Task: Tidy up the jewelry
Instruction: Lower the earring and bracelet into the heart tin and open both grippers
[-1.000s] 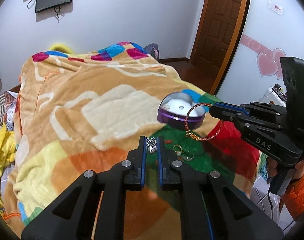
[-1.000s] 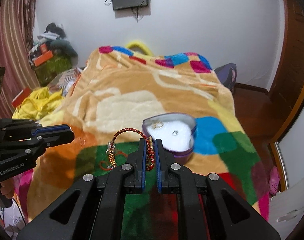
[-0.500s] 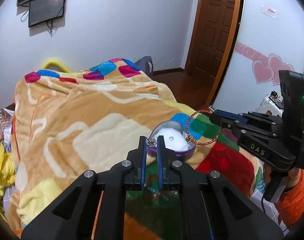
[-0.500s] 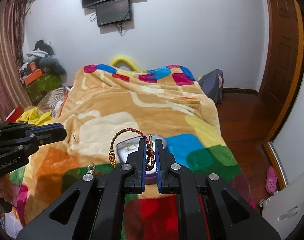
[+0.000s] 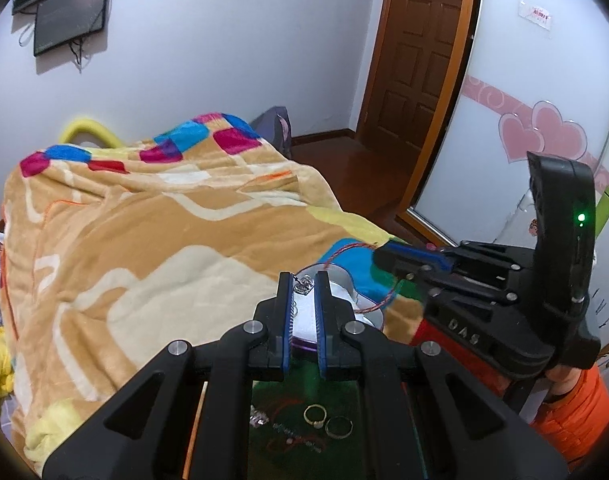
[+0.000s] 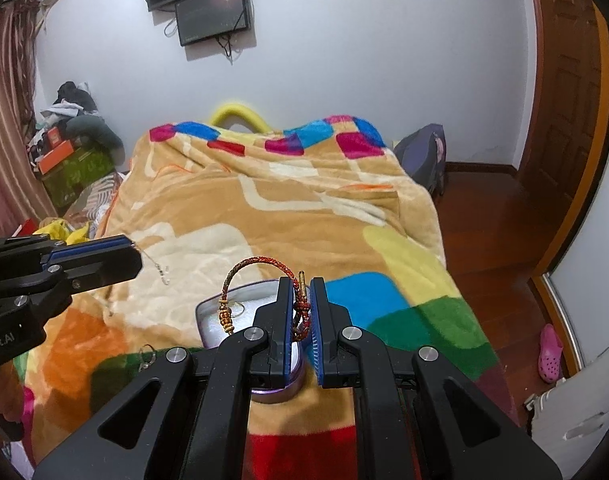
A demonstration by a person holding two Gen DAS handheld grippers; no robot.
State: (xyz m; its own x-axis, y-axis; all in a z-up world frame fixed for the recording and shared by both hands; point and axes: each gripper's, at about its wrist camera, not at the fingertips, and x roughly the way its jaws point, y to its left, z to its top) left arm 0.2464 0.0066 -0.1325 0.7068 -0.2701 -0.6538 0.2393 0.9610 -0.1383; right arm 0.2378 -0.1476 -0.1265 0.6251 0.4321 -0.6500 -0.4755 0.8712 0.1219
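My left gripper (image 5: 303, 280) is shut on a small silver jewelry piece (image 5: 303, 281) and holds it just above the purple heart-shaped box (image 5: 340, 284) with white lining. My right gripper (image 6: 301, 285) is shut on a red braided bracelet (image 6: 260, 264), which loops up and left over the same box (image 6: 240, 316). The right gripper shows in the left wrist view (image 5: 378, 258), with the bracelet (image 5: 344, 250) at its tip. The left gripper shows in the right wrist view (image 6: 134, 254), the silver piece (image 6: 160, 270) dangling from it.
Two rings (image 5: 315, 414) (image 5: 338, 427) and small chain pieces (image 5: 258, 416) lie on the green patch of the blanket (image 5: 144, 240) below my left gripper. Another ring (image 6: 146, 354) lies left of the box. A door (image 5: 420, 52) and wooden floor are to the right.
Both grippers have risen and moved forward over the box with their pieces held. The rings on the blanket now lie beneath the left gripper.
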